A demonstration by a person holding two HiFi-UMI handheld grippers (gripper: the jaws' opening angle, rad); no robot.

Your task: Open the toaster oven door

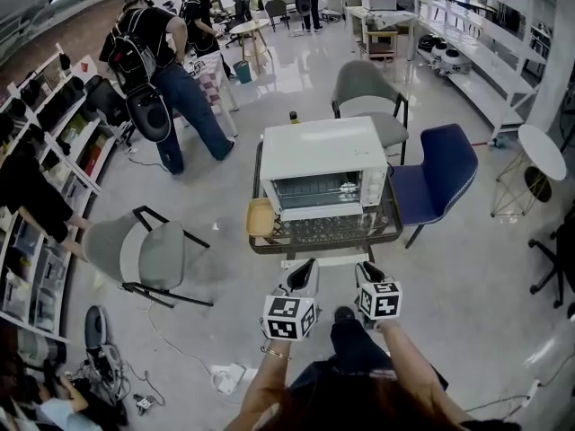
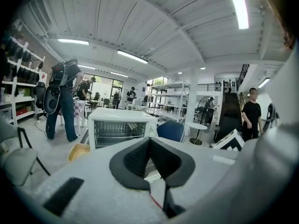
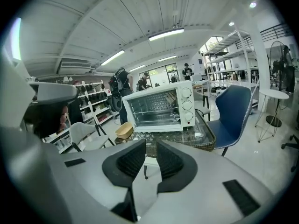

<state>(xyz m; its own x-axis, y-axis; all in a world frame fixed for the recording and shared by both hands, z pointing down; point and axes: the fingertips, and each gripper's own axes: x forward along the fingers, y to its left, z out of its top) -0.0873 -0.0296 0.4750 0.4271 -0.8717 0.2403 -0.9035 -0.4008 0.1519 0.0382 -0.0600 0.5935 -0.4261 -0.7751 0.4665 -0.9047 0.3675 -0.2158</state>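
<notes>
A white toaster oven (image 1: pixel 319 151) stands on a low glass-topped table (image 1: pixel 393 230), its glass door facing me and standing upright and closed. The oven (image 2: pixel 119 127) shows beyond the left jaws, and the oven (image 3: pixel 159 106) with its three knobs (image 3: pixel 187 104) lies ahead of the right jaws. Both grippers hover side by side in front of the table, well short of the oven. My left gripper (image 1: pixel 308 266) has its pads meeting at the tips (image 2: pixel 149 140), empty. My right gripper (image 1: pixel 367 270) shows a narrow gap between its pads (image 3: pixel 150 149), nothing in it.
A yellow dish (image 1: pixel 260 216) sits on the table left of the oven. A blue chair (image 1: pixel 440 173) stands to the right, a grey chair (image 1: pixel 368 92) behind, another grey chair (image 1: pixel 148 254) at the left. A person with a backpack (image 1: pixel 162 61) stands far left near shelves.
</notes>
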